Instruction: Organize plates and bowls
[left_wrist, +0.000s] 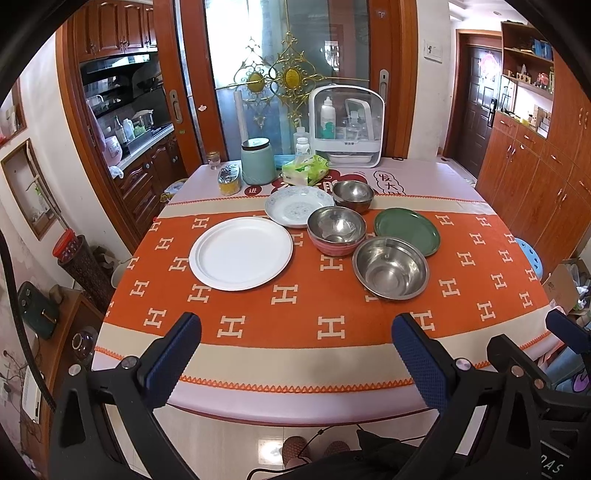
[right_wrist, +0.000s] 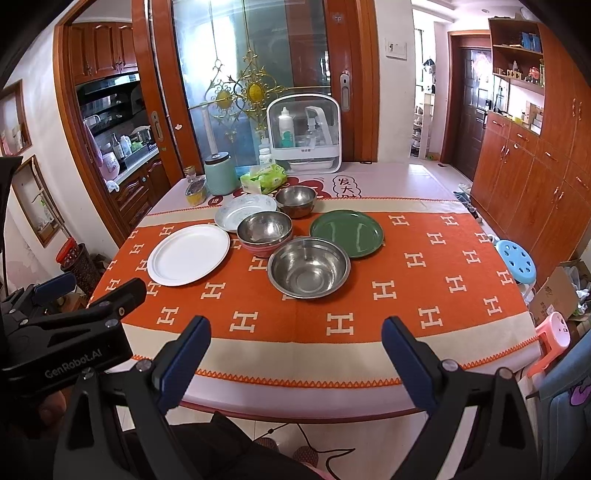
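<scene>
On the desk (left_wrist: 480, 266): large white round plate (left_wrist: 241, 253) toward the left edge; patterned white porcelain plate (left_wrist: 295, 205) behind it. Steel bowl nested in a pink bowl (left_wrist: 336, 230) at centre; small steel bowl (left_wrist: 353, 195) behind; flat green plate (left_wrist: 406, 230) right; wide steel bowl (left_wrist: 390, 267) nearest the front edge.

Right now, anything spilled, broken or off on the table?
Nothing spilled or broken. Only quirk: the steel bowl sits nested in a pink bowl, the sole stack. Plates and other bowls lie flat and separate on the orange cloth.
</scene>
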